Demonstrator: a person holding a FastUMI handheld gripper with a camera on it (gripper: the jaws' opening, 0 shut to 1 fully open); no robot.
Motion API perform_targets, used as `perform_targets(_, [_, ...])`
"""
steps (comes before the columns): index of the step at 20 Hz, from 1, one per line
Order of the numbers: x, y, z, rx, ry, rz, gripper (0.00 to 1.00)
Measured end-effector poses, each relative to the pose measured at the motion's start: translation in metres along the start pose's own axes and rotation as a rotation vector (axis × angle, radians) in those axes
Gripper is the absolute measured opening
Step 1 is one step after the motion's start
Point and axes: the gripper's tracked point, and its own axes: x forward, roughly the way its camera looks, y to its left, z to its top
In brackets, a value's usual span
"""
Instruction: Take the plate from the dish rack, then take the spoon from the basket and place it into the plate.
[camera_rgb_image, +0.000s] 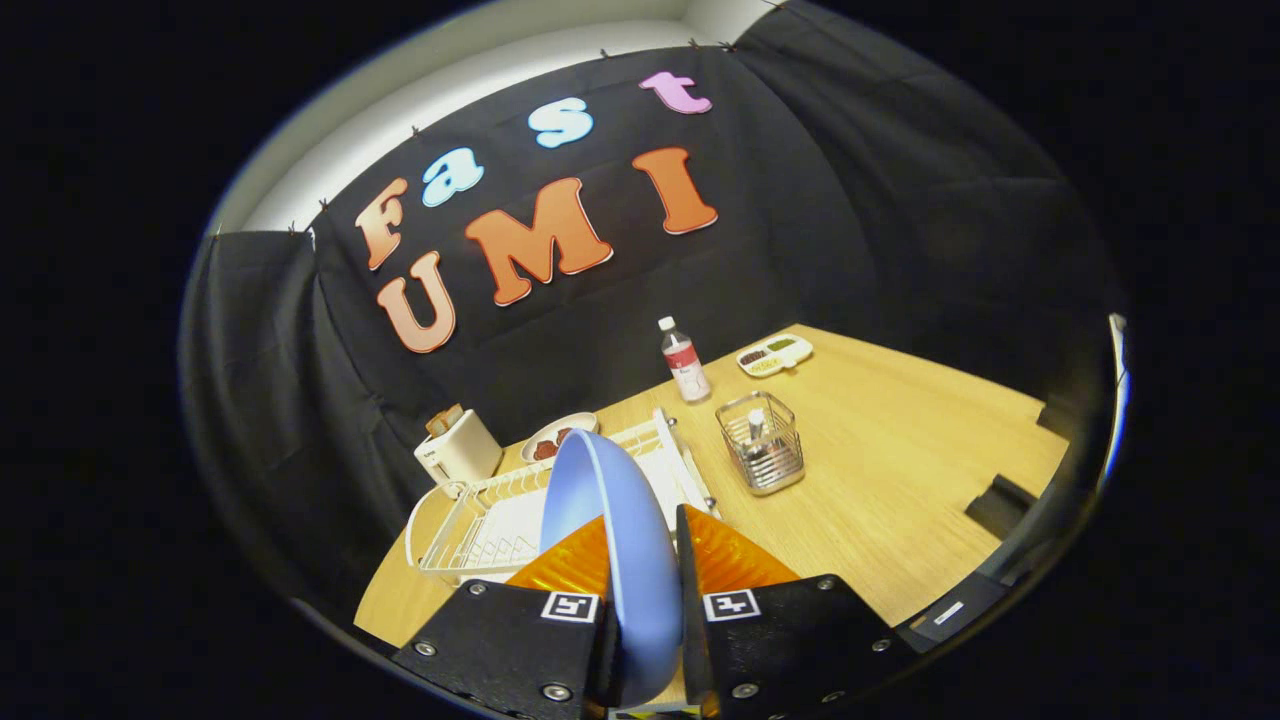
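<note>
The blue plate (610, 540) stood on edge between the two fingers of the claw (645, 600), both fingers pressed against its faces, so the claw was closed down to the thickness of the plate and held it lifted above the near end of the white dish rack (480, 520). The rack lay on the wooden tabletop (900, 480) just beyond the fingers, reaching from about 10 o'clock of the plate round behind it to 1 o'clock, and the plate hid part of its middle. At 2 o'clock of the plate, apart from the rack, stood the wire basket (762, 445) with the pale handle of the spoon (756, 424) rising upright inside it. Beyond the basket, at 12 o'clock of it, a clear bottle (684, 362) stood upright, and farther on at 1 o'clock lay a small divided tray (775, 354). Behind the rack, a white toaster (457, 447) stood at 11 o'clock of the plate, with a small dish (556, 436) just to its right. The claw pointed forward and downward over the tabletop, tilted somewhat.
</note>
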Motion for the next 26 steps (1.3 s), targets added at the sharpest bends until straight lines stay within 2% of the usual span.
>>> perform_targets(8, [0.019, -0.023, -0.072, 0.177, 0.123, 0.022, 0.24])
perform_targets(17, [0.039, -0.026, -0.107, 0.237, 0.192, 0.031, 0.24])
perform_targets(21, [0.044, -0.035, -0.117, 0.216, 0.210, -0.013, 0.28])
perform_targets(23, [0.042, -0.036, -0.112, 0.187, 0.200, -0.016, 0.32])
perform_targets(25, [0.042, -0.041, -0.100, 0.104, 0.168, -0.037, 0.45])
perform_targets(26, [0.041, -0.045, -0.091, 0.054, 0.143, -0.054, 0.56])
